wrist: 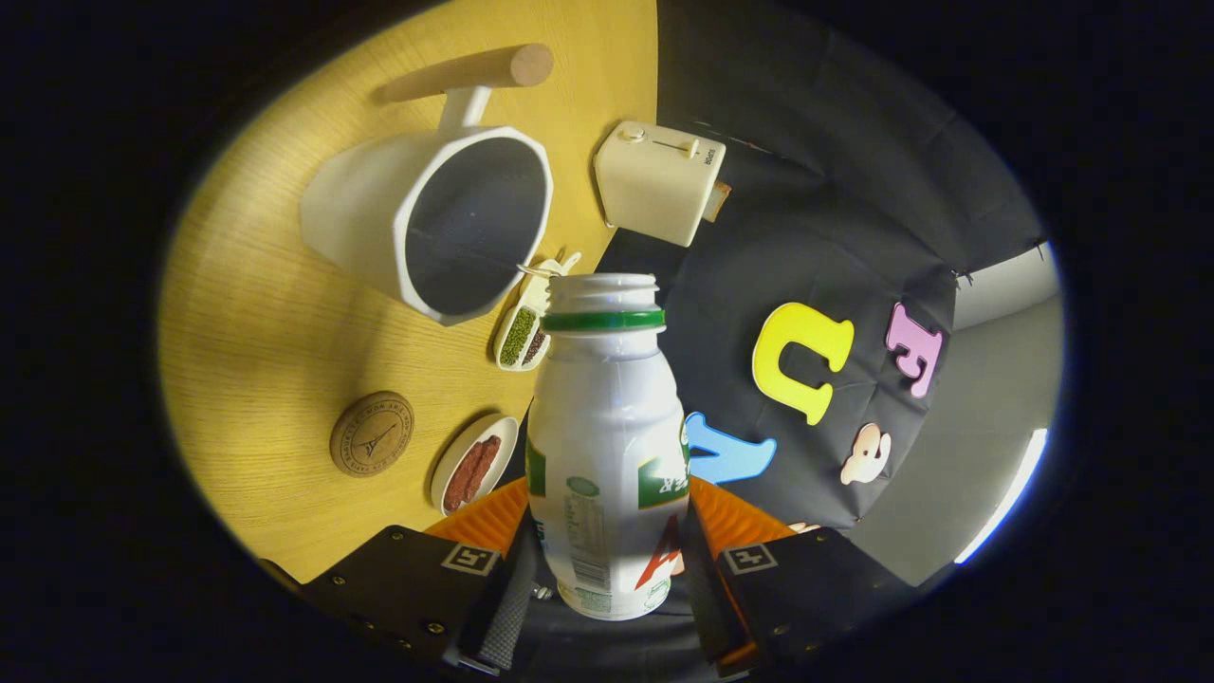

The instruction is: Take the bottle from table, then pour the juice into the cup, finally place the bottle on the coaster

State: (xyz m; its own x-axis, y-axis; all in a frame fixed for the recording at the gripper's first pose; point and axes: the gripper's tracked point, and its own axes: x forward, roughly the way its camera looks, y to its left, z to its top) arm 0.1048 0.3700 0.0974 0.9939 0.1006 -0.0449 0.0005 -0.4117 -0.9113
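The bottle (607,446) sits clamped in the gripper (607,569), one finger pressing each side of its lower body, so the jaws are closed only as far as the bottle's width allows. It is a white plastic bottle with a green neck ring and its cap off, mouth open; it looks smooth and probably a little slippery, thin-walled enough to give under a hard squeeze, and light unless well filled, which cannot be told from here. The hold low on the straight body seems sound; higher up the shoulder tapers. The view is rolled, so the bottle is tipped relative to the bench (266,313), its mouth toward the white cup (436,223) at about 11 o'clock from the mouth, close but apart. The round coaster (372,433) lies at 9 o'clock from the bottle's body.
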